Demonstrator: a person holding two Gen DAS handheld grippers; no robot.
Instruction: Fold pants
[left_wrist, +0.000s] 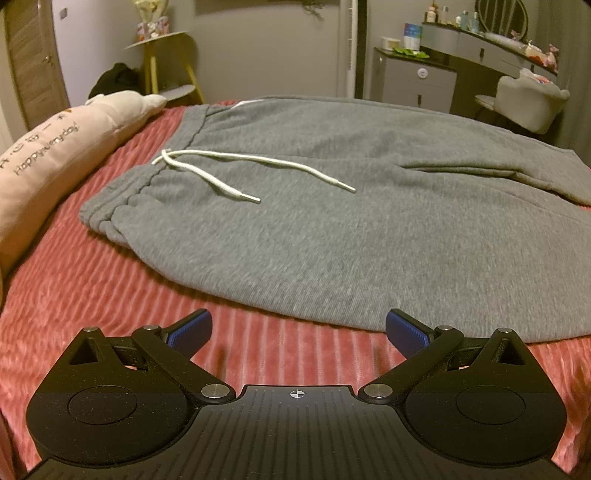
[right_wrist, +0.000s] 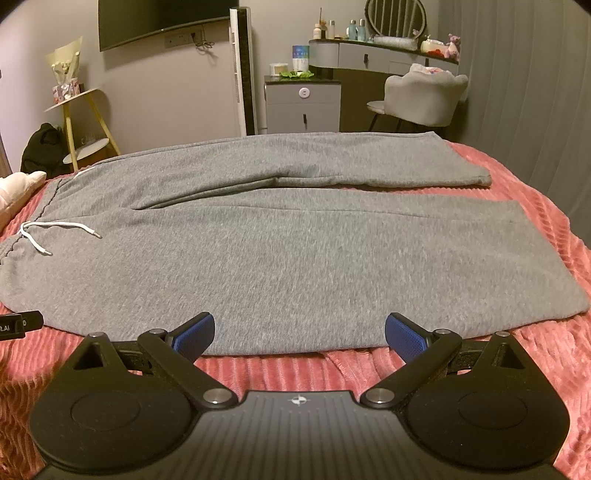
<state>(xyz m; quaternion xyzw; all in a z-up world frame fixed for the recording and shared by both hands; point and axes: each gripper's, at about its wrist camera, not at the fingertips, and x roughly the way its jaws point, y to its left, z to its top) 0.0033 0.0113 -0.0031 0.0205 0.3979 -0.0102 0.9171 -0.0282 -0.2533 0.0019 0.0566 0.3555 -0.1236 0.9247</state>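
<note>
**Both grippers spread wide at the near edge of the grey pants**

Nearest the lens in the left wrist view is the left gripper (left_wrist: 298, 330), its blue-padded fingers (left_wrist: 190, 330) spread far apart with nothing between them, hovering over the ribbed pink bedspread (left_wrist: 92, 302) just short of the fabric's edge. The right gripper (right_wrist: 300, 334) stands the same way in its own view: fingers (right_wrist: 194, 332) wide apart and empty, the tips lying over or just at the near hem of the cloth; whether they touch it cannot be told.

The grey pants (right_wrist: 295, 258) lie flat across the bed, lengthwise from left to right. The waistband (left_wrist: 122, 199) is at the left end, gathered and slightly rumpled, with a white drawstring (left_wrist: 221, 170) trailing loose over the front, its two tipped ends resting on the fabric. The two legs run to the right, the near leg (right_wrist: 406, 258) broad and smooth, the far leg (right_wrist: 369, 162) beside it with a creased seam line between them; both cuffs end near the right side of the bed.

A pale pillow (left_wrist: 55, 147) with printed lettering lies on the bedspread left of the waistband, close to it. At the left edge of the right wrist view a small black part (right_wrist: 18, 321) juts in over the bedspread, just beside the pants.
</note>
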